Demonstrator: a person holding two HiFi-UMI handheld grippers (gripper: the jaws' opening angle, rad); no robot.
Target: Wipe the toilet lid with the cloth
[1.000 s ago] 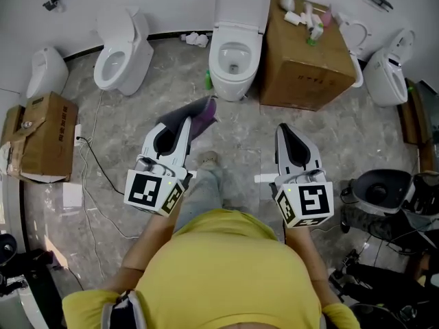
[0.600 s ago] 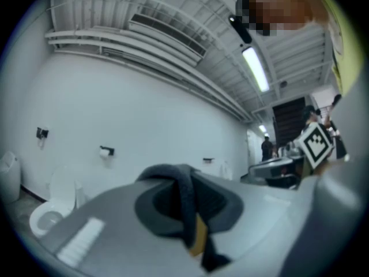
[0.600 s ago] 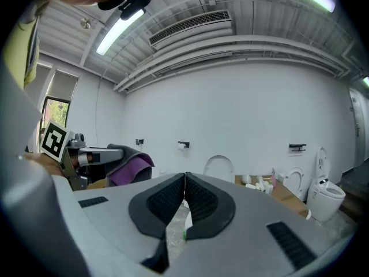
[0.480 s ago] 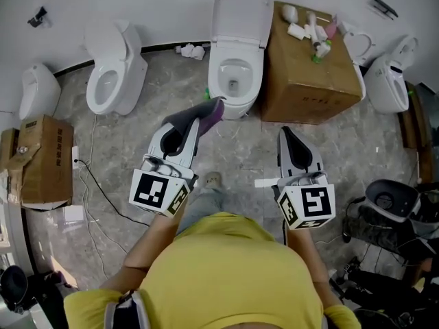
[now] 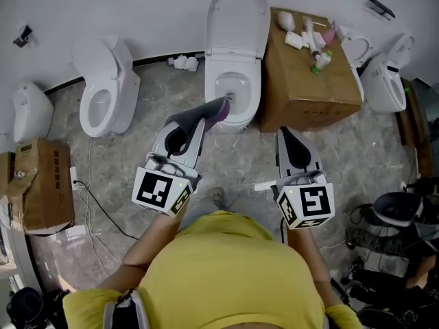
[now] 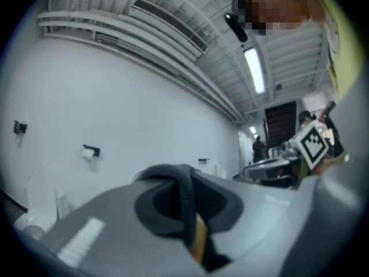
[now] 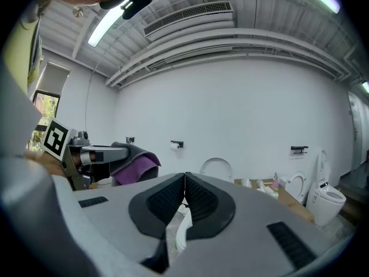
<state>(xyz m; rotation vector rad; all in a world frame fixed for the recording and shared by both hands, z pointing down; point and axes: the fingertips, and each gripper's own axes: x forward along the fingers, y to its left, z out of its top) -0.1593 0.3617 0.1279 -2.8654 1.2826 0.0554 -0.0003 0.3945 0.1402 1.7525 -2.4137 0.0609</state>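
Clamping the cloth [image 5: 217, 110], the left gripper [image 5: 200, 119] hovers at the bowl [image 5: 248, 108] front; the right gripper [image 5: 283, 133] is clenched, empty. Approach step, I judge: next, press cloth onto the upright toilet lid [image 5: 237, 16].

Before my two tools, the left gripper [image 5: 206, 113] and the right gripper [image 5: 284, 131], four white toilets line the wall: the middle toilet [image 5: 233, 81], the left toilet [image 5: 103, 91], the far-left toilet [image 5: 29, 112] and the right toilet [image 5: 384, 81]. One cloth [image 5: 219, 108] shows. Two cardboard boxes sit on the floor, the big box [image 5: 309, 81] and the small box [image 5: 41, 184].
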